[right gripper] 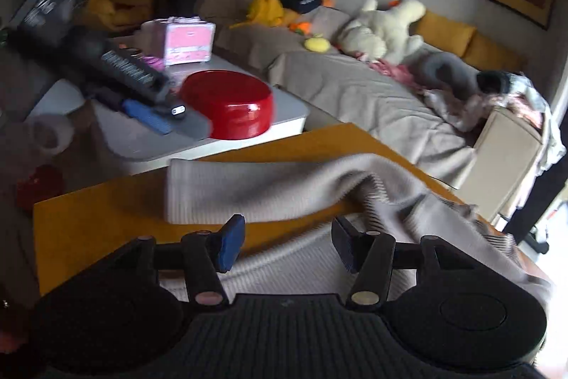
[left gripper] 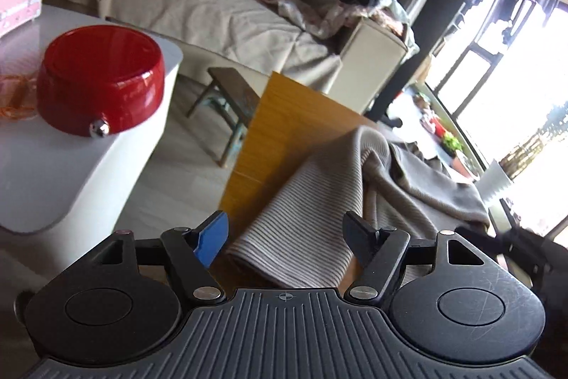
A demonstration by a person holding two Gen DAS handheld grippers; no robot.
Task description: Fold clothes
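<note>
The striped beige sweater (left gripper: 355,187) is spread out rumpled on the wooden counter (left gripper: 280,123). The left hand-held gripper (left gripper: 285,231) is parted over a folded sleeve, nothing gripped. The right hand-held gripper (right gripper: 284,247) is also held apart, empty, above the fabric.

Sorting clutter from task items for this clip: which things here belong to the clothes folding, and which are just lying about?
Part of the job:
- striped grey garment
- wooden table under it
- left claw, open
- right claw, open

Lying about:
- red bowl
- pink case
- plush toy
- sofa
</note>
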